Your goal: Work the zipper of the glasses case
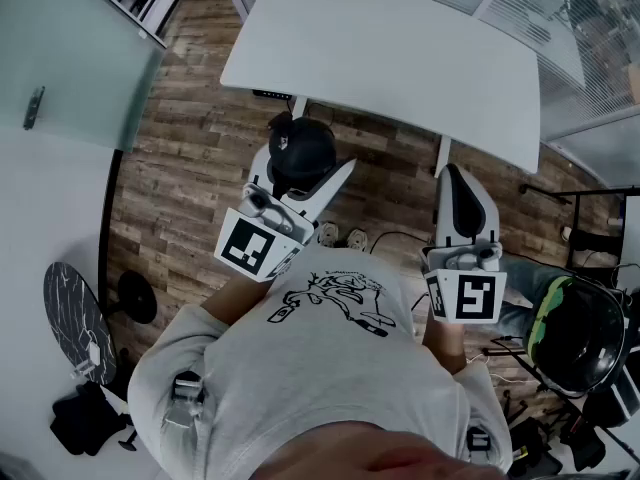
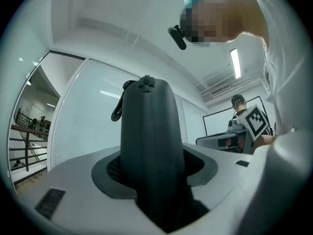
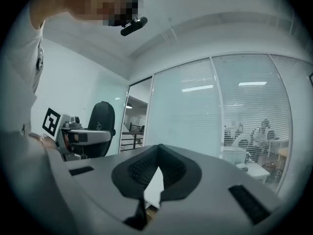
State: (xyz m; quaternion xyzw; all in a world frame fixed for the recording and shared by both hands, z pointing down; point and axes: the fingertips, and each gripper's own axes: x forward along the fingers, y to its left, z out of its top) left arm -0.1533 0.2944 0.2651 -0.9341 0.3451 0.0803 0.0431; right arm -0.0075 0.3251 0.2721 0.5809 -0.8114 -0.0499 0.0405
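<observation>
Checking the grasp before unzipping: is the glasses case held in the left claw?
Held. The left claw is shut on the glasses case, which sticks out between its jaws.

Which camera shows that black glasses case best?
The left gripper view: the glasses case fills the middle, clamped upright in the left gripper. The head view shows it small from above; the right gripper view shows it small, far left.

The left white hand-held gripper (image 1: 303, 173), raised in front of the person and tipped slightly upward, has its jaws clamped on an upright black zippered glasses case (image 2: 146, 131). The right white hand-held gripper (image 1: 458, 183), held level and well apart from it, has its jaws closed together on nothing
</observation>
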